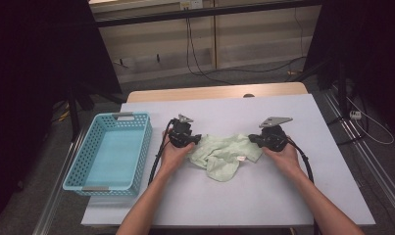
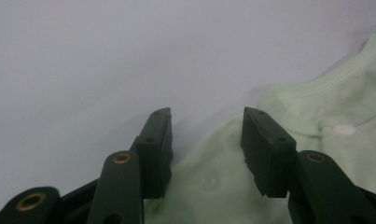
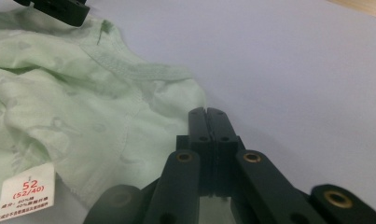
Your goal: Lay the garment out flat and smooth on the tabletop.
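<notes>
Lying crumpled mid-table on the pale sheet, the light green garment (image 1: 224,154) sits between both tools. The left gripper (image 2: 206,135) has its jaws partly apart over the cloth's edge, pinching nothing. The right gripper (image 3: 207,122) is clamped tight just beside the fabric, empty. A blue basket (image 1: 136,161) stands at the left.

high: above, looking down | tongs cams: close, low | shared: green garment (image 1: 225,154)
</notes>
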`<state>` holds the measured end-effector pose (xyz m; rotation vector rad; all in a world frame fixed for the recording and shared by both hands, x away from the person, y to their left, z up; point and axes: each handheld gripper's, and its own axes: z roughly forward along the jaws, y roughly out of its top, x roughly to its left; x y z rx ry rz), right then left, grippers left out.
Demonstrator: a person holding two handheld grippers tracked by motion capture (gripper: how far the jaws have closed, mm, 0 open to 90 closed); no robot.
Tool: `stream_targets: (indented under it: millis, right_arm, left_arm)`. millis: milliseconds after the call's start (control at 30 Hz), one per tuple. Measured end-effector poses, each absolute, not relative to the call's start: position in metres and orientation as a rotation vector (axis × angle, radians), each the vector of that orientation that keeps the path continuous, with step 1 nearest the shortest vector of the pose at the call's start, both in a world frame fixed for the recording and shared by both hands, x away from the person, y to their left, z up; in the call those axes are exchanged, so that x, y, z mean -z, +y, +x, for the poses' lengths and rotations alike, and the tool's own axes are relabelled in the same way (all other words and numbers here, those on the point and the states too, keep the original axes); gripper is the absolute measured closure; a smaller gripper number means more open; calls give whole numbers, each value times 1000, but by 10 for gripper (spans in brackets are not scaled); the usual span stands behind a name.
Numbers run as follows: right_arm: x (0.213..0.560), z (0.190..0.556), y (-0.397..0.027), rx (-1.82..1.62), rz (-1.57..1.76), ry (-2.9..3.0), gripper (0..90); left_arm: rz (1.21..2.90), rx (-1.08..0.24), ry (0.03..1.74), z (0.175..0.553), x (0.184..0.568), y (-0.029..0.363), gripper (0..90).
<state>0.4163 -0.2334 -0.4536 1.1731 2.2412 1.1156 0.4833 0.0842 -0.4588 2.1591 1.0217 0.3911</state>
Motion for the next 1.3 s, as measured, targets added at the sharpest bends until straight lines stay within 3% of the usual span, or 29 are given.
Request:
stream_targets:
  millis: [100,267,300,533,700,1033,1300]
  right_arm:
    - [453,416,-233,-1115,1173,2241,900]
    - [453,416,-234,-1116,1181,2239,900]
    - [453,416,-234,-1117,1183,2238,900]
    - [443,416,-241,-1144,1199,2206,900]
    - [431,418,-251,-1137,1201,2162,900]
    - [425,449,-237,-1103,1188,2152,900]
    - [424,462,-240,-1066,1192,2115,900]
  left_arm:
    - [2155,-362,1023,480,458,88,566]
    - [2186,-284,984,474,455,94,871]
    - [2189,-285,971,473,455,93,896]
    - [2069,-238,940,462,437,96,900]
    - [2012,-304,925,458,421,100,900]
    - [1952,-325,1053,485,432,113,900]
    - [1955,-331,1048,492,429,104,900]
